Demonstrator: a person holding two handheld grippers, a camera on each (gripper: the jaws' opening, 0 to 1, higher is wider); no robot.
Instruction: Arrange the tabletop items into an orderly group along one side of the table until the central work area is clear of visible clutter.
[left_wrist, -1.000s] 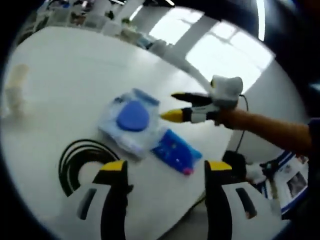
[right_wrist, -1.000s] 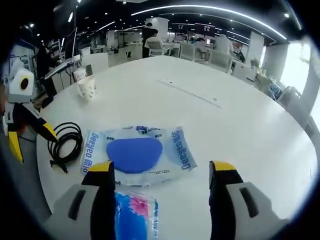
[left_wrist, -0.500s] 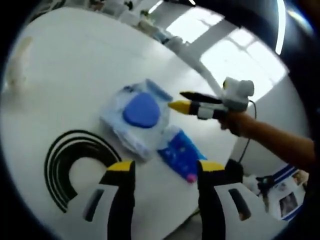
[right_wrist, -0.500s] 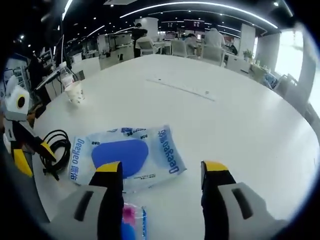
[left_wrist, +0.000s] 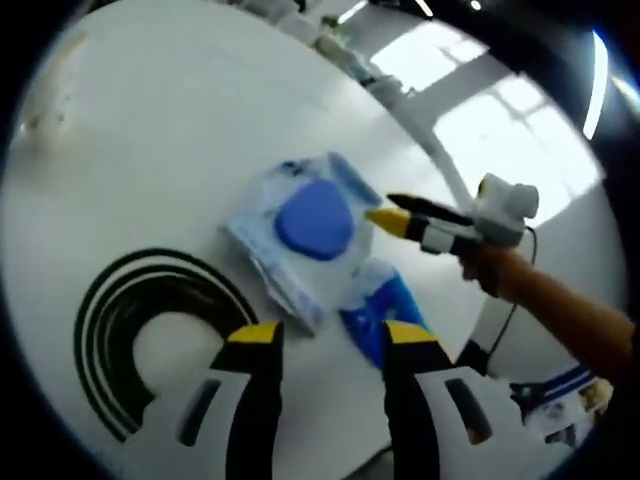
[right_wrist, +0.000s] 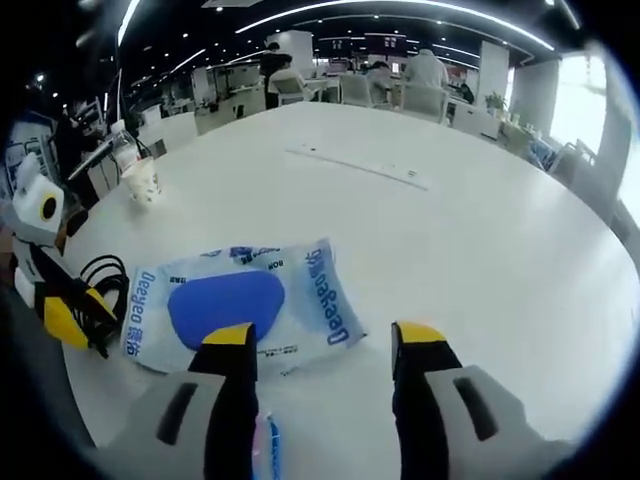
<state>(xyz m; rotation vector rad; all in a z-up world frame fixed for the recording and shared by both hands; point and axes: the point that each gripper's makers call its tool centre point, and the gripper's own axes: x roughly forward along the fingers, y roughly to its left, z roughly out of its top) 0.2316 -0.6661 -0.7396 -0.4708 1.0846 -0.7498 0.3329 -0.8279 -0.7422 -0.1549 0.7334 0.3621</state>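
Observation:
A clear wipes pack with a blue oval lid (left_wrist: 312, 222) lies flat on the white round table (left_wrist: 150, 150). A small blue packet (left_wrist: 388, 304) rests against its near side. My left gripper (left_wrist: 330, 335) is open, low over the table, its jaws framing the corner where pack and packet meet. A black coiled cable (left_wrist: 120, 320) lies left of it. My right gripper (right_wrist: 328, 336) is open just in front of the wipes pack (right_wrist: 235, 305), with the blue and pink packet (right_wrist: 266, 450) low between its jaws. The right gripper (left_wrist: 392, 213) reaches the pack's far edge.
A pale cup (right_wrist: 140, 181) stands toward the table's far left, and a thin strip (right_wrist: 360, 165) lies further back. The left gripper (right_wrist: 68, 314) hovers by the cable (right_wrist: 102, 278) near the table edge. Chairs and people are beyond the table.
Both grippers' jaws have narrowed somewhat. The left view has moved closer over the cable and packs; the right gripper has come forward, so the small packet sits lower between its jaws.

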